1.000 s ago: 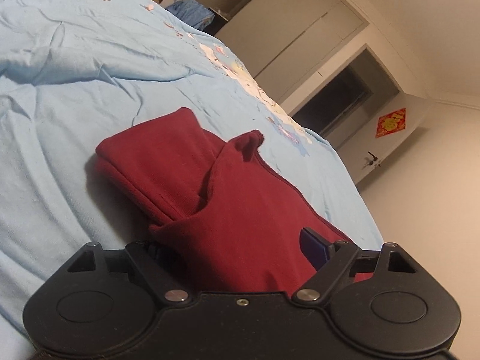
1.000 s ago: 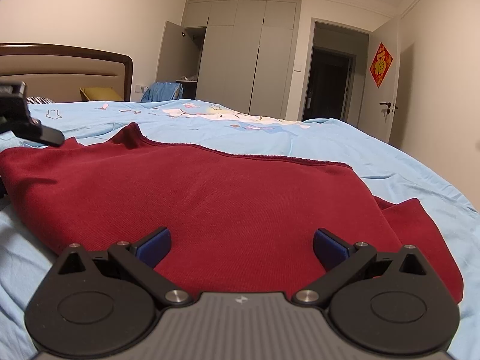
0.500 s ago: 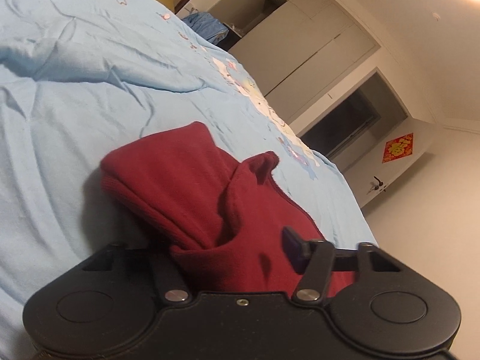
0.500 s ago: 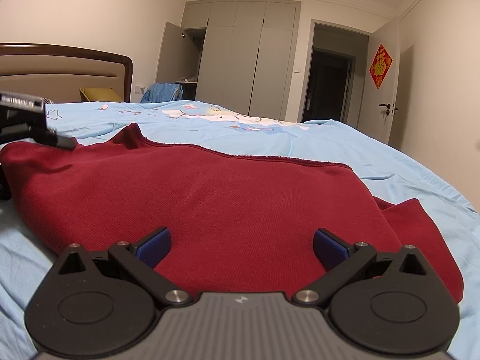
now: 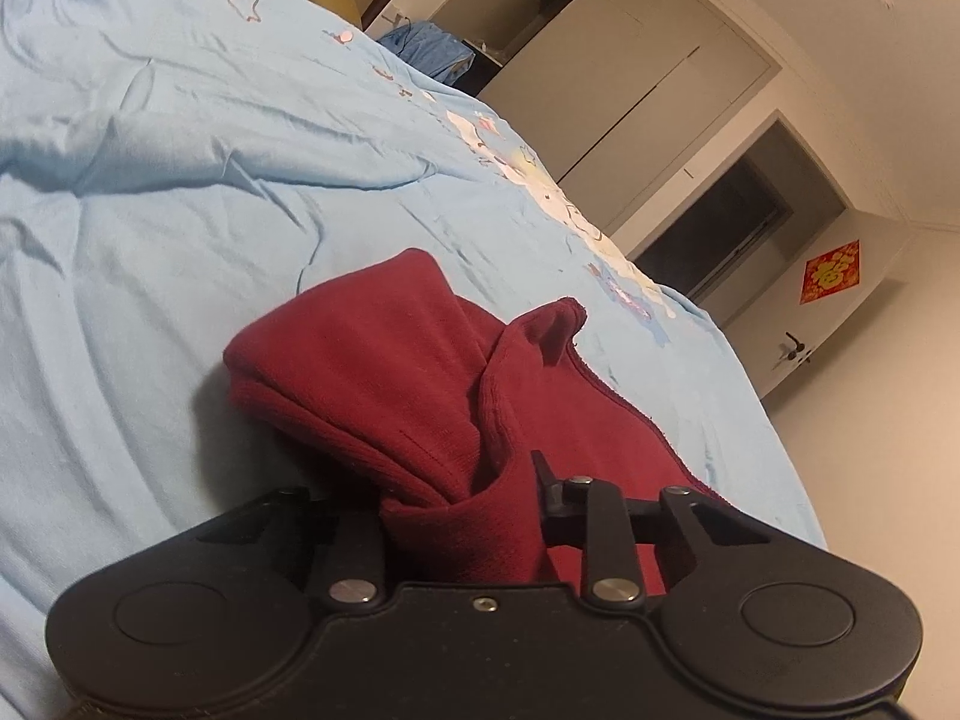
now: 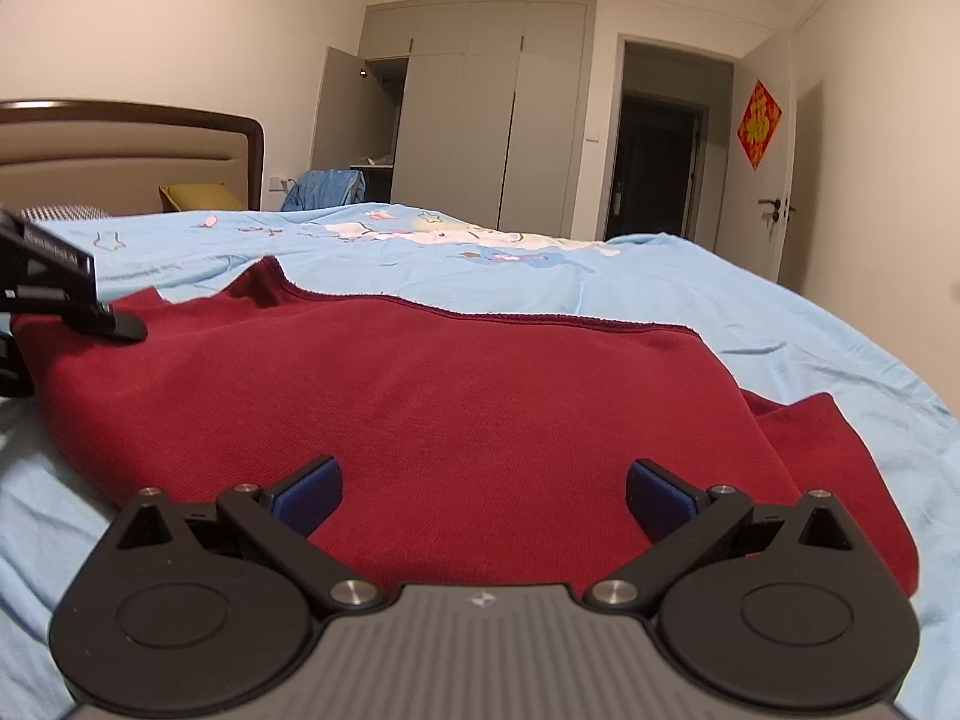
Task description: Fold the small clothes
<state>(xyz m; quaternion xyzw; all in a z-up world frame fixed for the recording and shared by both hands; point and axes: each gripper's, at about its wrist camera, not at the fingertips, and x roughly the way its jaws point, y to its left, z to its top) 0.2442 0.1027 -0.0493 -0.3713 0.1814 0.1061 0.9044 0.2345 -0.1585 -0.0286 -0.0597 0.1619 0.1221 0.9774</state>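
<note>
A dark red knit garment (image 6: 420,396) lies spread on the light blue bedsheet (image 6: 690,300). In the left wrist view its left end (image 5: 384,372) is bunched and folded, and my left gripper (image 5: 462,510) is shut on a fold of that red cloth. From the right wrist view the left gripper (image 6: 66,294) shows at the garment's far left edge. My right gripper (image 6: 480,492) hovers low over the near hem, open, blue pads (image 6: 306,489) wide apart with only flat cloth beneath them.
The bed has a wooden headboard (image 6: 150,138) at the left. A grey wardrobe (image 6: 480,114) with one door open, a dark doorway (image 6: 654,162) and a door with a red decoration (image 6: 759,123) stand beyond. Blue cloth (image 6: 327,186) is piled behind the bed.
My left gripper's fingers have closed onto the bunched red cloth and lifted it slightly. The right gripper has stayed still and open.
</note>
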